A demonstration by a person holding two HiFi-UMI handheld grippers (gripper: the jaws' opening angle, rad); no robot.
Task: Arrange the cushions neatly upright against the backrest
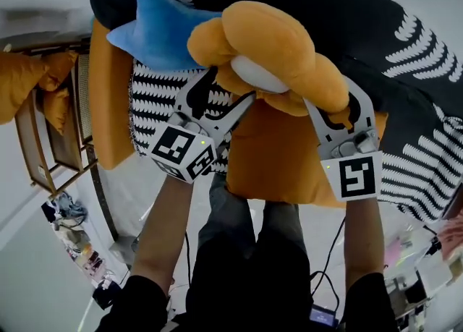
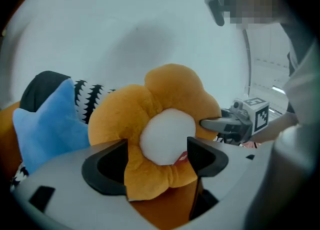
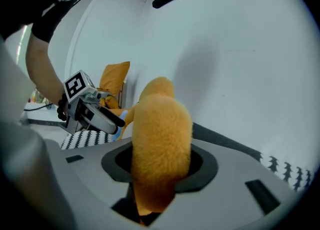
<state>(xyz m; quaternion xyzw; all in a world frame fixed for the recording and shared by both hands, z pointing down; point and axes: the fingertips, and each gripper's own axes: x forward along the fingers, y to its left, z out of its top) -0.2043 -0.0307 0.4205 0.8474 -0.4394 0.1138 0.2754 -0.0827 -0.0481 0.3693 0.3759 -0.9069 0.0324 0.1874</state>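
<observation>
An orange flower-shaped cushion [image 1: 275, 41] with a white centre is held up in the air between both grippers. My left gripper [image 1: 224, 95] has its jaws wide around the cushion's lower petals [image 2: 165, 124], pressing them from both sides. My right gripper [image 1: 329, 110] is shut on one petal [image 3: 160, 139] at the cushion's right edge. A blue star-shaped cushion [image 1: 155, 30] lies just left of the flower, on the black backrest with white markings [image 1: 347, 12]. Below stand an orange square cushion [image 1: 282, 157] and a black-and-white patterned one [image 1: 155, 99].
Another orange cushion [image 1: 108, 99] stands at the sofa's left end. A wooden chair with orange cushions [image 1: 43, 99] is further left. Clutter [image 1: 72, 229] and cables [image 1: 329, 251] lie on the floor near the person's legs.
</observation>
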